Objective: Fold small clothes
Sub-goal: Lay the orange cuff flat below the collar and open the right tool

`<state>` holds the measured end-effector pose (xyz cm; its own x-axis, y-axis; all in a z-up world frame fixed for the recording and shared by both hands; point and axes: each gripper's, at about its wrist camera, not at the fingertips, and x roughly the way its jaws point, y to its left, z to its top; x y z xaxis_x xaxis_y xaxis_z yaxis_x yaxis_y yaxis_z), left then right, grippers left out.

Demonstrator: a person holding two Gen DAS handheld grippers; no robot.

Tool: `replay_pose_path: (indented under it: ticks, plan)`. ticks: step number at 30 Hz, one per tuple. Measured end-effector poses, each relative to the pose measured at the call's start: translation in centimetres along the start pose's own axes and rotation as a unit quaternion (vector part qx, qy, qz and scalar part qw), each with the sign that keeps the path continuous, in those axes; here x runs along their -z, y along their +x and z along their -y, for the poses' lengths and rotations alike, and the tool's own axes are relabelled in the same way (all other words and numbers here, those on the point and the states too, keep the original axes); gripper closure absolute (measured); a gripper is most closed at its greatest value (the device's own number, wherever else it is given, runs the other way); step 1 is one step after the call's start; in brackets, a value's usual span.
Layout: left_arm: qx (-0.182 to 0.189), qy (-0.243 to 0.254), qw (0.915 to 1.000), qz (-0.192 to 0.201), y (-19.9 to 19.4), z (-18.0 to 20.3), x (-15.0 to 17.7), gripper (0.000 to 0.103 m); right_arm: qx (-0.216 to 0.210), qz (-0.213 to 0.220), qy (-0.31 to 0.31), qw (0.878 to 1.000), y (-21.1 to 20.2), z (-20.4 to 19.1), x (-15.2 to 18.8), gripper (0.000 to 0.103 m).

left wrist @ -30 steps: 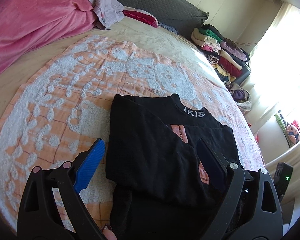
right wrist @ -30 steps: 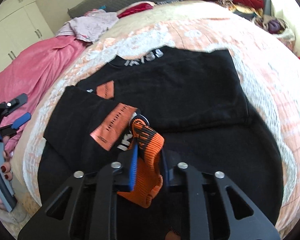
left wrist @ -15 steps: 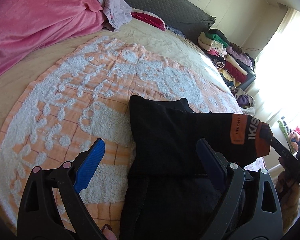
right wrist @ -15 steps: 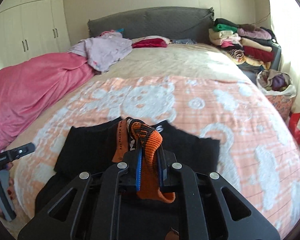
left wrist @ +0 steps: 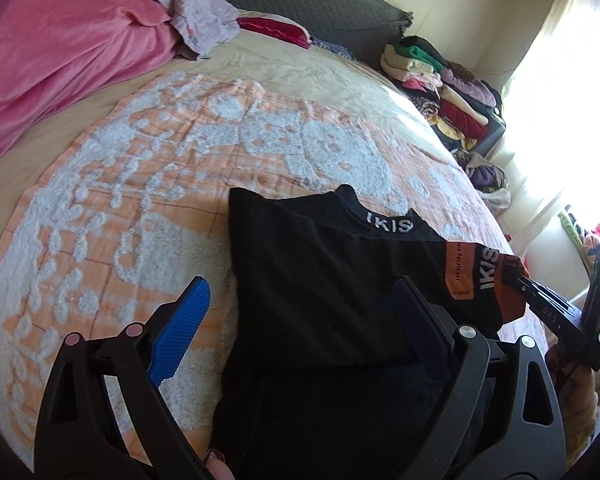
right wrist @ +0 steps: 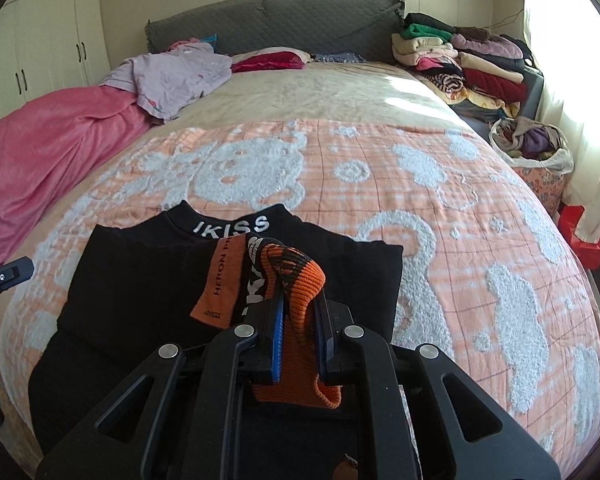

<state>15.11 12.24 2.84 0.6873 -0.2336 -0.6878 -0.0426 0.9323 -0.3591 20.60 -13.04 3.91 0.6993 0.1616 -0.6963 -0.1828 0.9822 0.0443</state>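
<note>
**Sleeve cuff pinched on the right, much of the sweater out of sight**

We see the black sweater (right wrist: 148, 280) lying on the orange-and-white blanket (right wrist: 440, 208) that covers the near part of the bed, its collar lettering turned toward the headboard. Our right gripper (right wrist: 298, 320) is clenched on the orange ribbed cuff (right wrist: 300, 280) of one sleeve, the knit squeezed between the two pads and bulging out above and below them. The sleeve crosses over the body of the garment, so we cannot make out how the fabric beneath it lies. The sweater's lower part runs under the gripper frame and off the bottom edge in both views, so its hem stays hidden from us.

Our left gripper (left wrist: 300, 320) hangs over the sweater's near left edge with its jaws spread wide and nothing between them; its right pad is in shadow and hard to read against the black cloth. At the far left of the right wrist view only a tip of that gripper and a few fingers show, cut off by the frame.

A pink blanket (left wrist: 60, 48) and a pale lilac garment (right wrist: 172, 76) lie farther up the bed. The stack of folded clothes (right wrist: 460, 60) by the window is partly washed out by glare
</note>
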Motion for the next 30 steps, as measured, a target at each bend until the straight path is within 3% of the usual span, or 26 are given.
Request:
replay_pose_path:
  ticks: [9,15,17,19,26,30]
  plan:
    - [0.004,0.044,0.9986,-0.029,3.2,3.3,0.0,0.017,0.011,-0.005,0.001,1.000,0.5,0.2,0.3,0.088]
    - [0.004,0.056,0.9977,-0.037,4.6,4.6,0.0,0.017,0.032,-0.005,0.003,0.999,0.5,0.6,0.6,0.080]
    - [0.003,0.064,0.9972,-0.040,5.0,5.1,0.1,0.017,0.037,-0.001,0.013,0.999,0.3,1.2,0.8,0.069]
    - [0.002,0.069,0.9966,-0.045,5.4,5.3,0.2,0.017,0.039,0.000,0.021,0.999,0.2,1.5,0.9,0.069]
    - [-0.033,0.074,0.9925,-0.092,8.0,4.6,1.5,0.031,0.018,-0.015,0.005,1.000,0.9,0.0,1.6,0.069]
    - [-0.045,0.085,0.9901,-0.102,8.6,3.6,2.5,0.033,-0.002,-0.025,-0.014,1.000,1.5,-1.7,1.9,0.066]
